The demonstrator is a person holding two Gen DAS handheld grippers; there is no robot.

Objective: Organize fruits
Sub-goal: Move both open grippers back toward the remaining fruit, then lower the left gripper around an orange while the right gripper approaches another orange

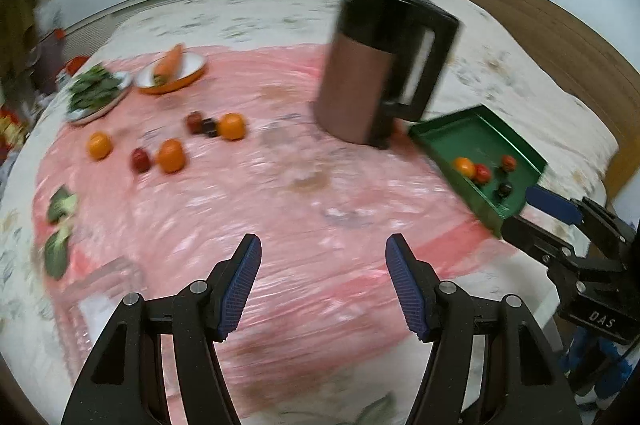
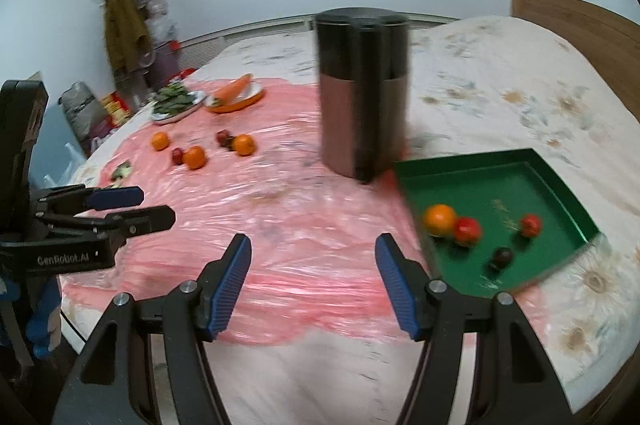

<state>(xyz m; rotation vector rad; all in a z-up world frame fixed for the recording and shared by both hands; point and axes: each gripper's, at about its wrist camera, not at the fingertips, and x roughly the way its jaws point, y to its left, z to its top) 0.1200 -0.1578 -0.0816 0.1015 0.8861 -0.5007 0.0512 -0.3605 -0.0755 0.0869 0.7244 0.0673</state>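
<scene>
A green tray (image 2: 560, 185) (image 1: 452, 133) at the right holds an orange (image 2: 439, 219), two red fruits (image 2: 467, 229) (image 2: 531, 224) and a dark one (image 2: 502, 257). Three oranges (image 1: 171, 155) (image 1: 99, 145) (image 1: 231, 126) and small red and dark fruits (image 1: 140, 159) (image 1: 198, 123) lie loose on the pink sheet at far left. My left gripper (image 1: 323, 287) is open and empty above the sheet. My right gripper (image 2: 313, 283) is open and empty, left of the tray.
A tall brown and black kettle (image 1: 372, 65) (image 2: 362, 93) stands behind the tray. A plate of greens (image 1: 96, 93) and an orange bowl with a carrot (image 1: 172, 71) sit at the far left. Broccoli pieces (image 1: 60, 225) and a clear container (image 1: 100, 301) lie near left.
</scene>
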